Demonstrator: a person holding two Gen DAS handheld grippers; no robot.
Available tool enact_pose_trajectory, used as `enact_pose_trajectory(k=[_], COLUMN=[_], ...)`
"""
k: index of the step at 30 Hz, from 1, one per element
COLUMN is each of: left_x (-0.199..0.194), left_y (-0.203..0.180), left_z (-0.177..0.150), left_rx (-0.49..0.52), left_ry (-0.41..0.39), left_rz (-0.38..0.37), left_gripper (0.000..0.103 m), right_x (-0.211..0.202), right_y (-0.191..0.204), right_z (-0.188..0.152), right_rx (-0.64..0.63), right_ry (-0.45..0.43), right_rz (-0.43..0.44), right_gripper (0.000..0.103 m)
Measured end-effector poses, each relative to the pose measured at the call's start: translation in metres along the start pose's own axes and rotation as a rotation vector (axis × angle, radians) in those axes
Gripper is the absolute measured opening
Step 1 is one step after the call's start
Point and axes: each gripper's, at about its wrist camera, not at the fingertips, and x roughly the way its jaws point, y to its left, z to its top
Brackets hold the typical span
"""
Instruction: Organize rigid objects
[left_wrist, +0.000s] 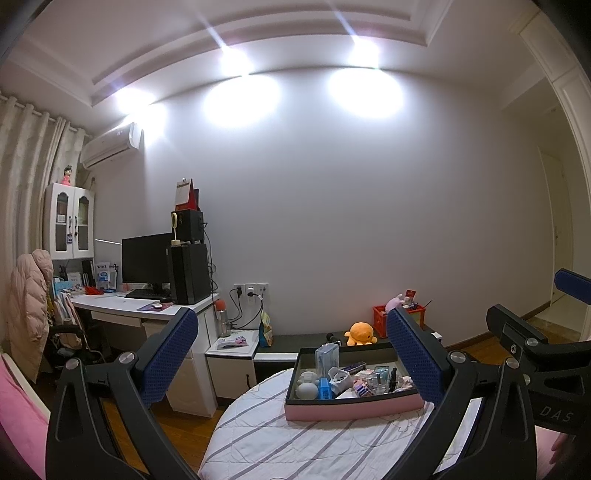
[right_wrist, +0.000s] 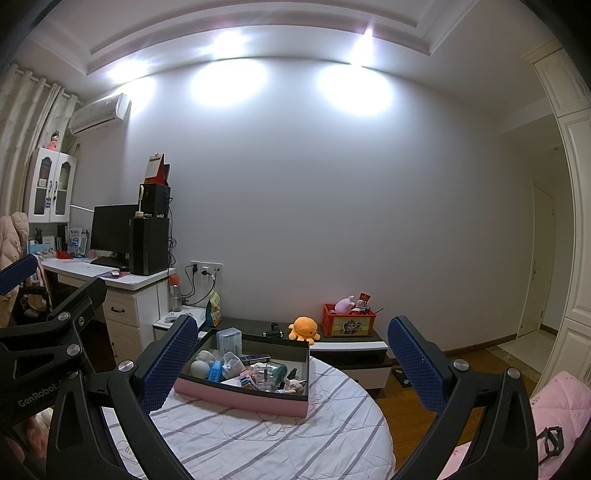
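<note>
Left wrist view
Left gripper (left_wrist: 291, 360): its 2 blue-padded fingers are spread wide, holding nothing, raised above the table.
Table (left_wrist: 317, 446): round, covered in a white cloth with grey stripes.
Tray (left_wrist: 351, 408): a shallow box with a pink outer wall and dark inside, resting on the table; it shows between the fingers, toward the right one.
Tray contents: crowded with small rigid things, among them a clear plastic box (left_wrist: 327, 357) standing upright at the back left, a pale round figure (left_wrist: 307, 387) at the front left, and a small blue item (left_wrist: 325, 388) just beside it. The rest is too small to tell apart.
Right gripper (left_wrist: 532, 332): seen at the right edge, black frame, 1 blue pad raised.
Background: an orange plush (left_wrist: 360, 333) and a red crate (left_wrist: 400, 317) on a low dark cabinet against the wall; a desk with a monitor (left_wrist: 146, 260) at left.

Right wrist view
Right gripper (right_wrist: 291, 358): its 2 fingers are also spread wide and empty, above the table (right_wrist: 295, 443).
Tray (right_wrist: 240, 400): on the table, nearer the left finger, touching neither.
Left gripper (right_wrist: 48, 302): at the left edge, black frame, 1 blue pad showing.
</note>
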Motion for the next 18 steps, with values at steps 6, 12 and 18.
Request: enact_pose_trajectory(k=[6, 12, 18], left_x=[0.0022, 0.0026, 0.0028], left_y=[0.0010, 0.0003, 0.0000], left_z=[-0.0020, -0.0019, -0.0017], left_rx=[0.001, 0.002, 0.002], left_ry=[0.003, 0.004, 0.004], left_rz=[-0.004, -0.002, -0.003], left_gripper=[0.103, 0.103, 0.103], right_x=[0.0002, -0.0001, 0.0003], right_y=[0.0008, 0.0020, 0.0022], right_z=[-0.0002, -0.0007, -0.0012], right_rx=[-0.001, -0.001, -0.001], right_ry=[0.003, 0.004, 0.009], right_rz=[-0.001, 0.000, 0.001], right_gripper=[0.103, 0.103, 0.103])
